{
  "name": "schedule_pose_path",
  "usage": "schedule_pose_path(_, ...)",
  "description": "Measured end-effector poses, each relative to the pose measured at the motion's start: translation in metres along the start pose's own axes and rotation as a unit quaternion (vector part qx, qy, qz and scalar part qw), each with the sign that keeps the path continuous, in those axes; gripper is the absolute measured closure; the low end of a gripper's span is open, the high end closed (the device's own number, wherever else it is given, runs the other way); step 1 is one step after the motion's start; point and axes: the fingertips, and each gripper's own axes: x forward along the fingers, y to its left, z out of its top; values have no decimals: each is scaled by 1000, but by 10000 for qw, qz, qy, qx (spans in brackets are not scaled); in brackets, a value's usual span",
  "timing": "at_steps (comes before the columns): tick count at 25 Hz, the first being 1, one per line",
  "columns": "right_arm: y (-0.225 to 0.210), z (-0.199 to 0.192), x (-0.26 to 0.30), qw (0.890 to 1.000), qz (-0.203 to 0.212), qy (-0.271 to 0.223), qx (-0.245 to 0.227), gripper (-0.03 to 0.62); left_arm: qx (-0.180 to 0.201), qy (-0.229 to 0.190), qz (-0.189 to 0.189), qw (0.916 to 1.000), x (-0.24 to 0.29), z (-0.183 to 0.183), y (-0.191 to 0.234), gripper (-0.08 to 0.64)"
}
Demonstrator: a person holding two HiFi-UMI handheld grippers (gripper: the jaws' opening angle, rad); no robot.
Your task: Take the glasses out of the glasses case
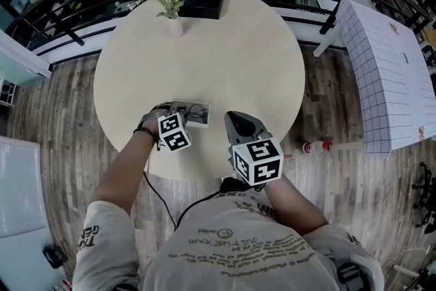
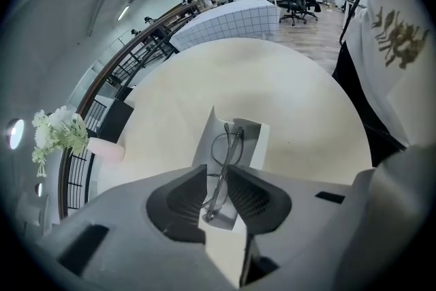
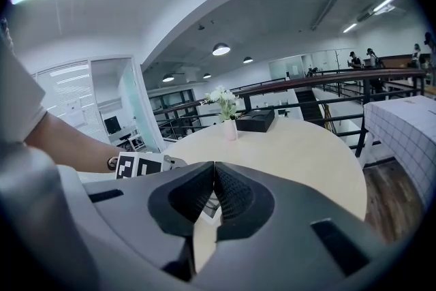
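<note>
The left gripper (image 2: pixel 219 180) has its jaws clamped on the thin wire-framed glasses (image 2: pixel 227 146). The glasses extend forward over the open white rectangular glasses case (image 2: pixel 257 136), which lies on the round beige table (image 2: pixel 293 92). The right gripper (image 3: pixel 212 170), jaws together on nothing, hangs near the case.

Jaws of the left gripper (image 2: pixel 218 170) hide the near end of the glasses (image 2: pixel 232 146); past the right gripper (image 3: pixel 214 170), only a sliver of the glasses case (image 3: pixel 210 206) shows.
</note>
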Motion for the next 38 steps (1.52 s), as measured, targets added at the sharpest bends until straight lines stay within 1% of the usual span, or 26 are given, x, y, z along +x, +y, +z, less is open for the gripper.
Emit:
schedule_pose_path(6,-8,0,10,10000,44,50,-23,578,310,317,-322,9985,16,-8,-8,474)
schedule_pose_path(13,-19,3,10,10000,39,22,-44,578,580,499,-423,9962,30,-5,-9,477)
schedule_pose_path(16,-25,5,10,10000,1,7,-19,578,714,611,-589,9938,32,-7,-12,519)
schedule_pose_path(18,-28,4,11,10000,-19,-2,17,578,749,635,-670,9929,33,-7,-15,531)
schedule_pose_path(21,-31,1,12,10000,-9,15,37,578,706,568,-683,9935,30,-4,-16,535)
schedule_pose_path(28,-23,8,14,9999,141,-43,-29,578,692,530,-441,9952,14,1,-14,537)
schedule_pose_path(31,-15,11,15,9997,222,-63,-65,578,648,453,-338,9963,3,3,-13,538)
schedule_pose_path(35,-1,16,19,9990,388,-93,-185,578,525,309,23,9981,-10,7,-3,538)
schedule_pose_path(38,12,19,21,9983,497,-116,-264,578,262,102,318,9991,-23,10,3,538)
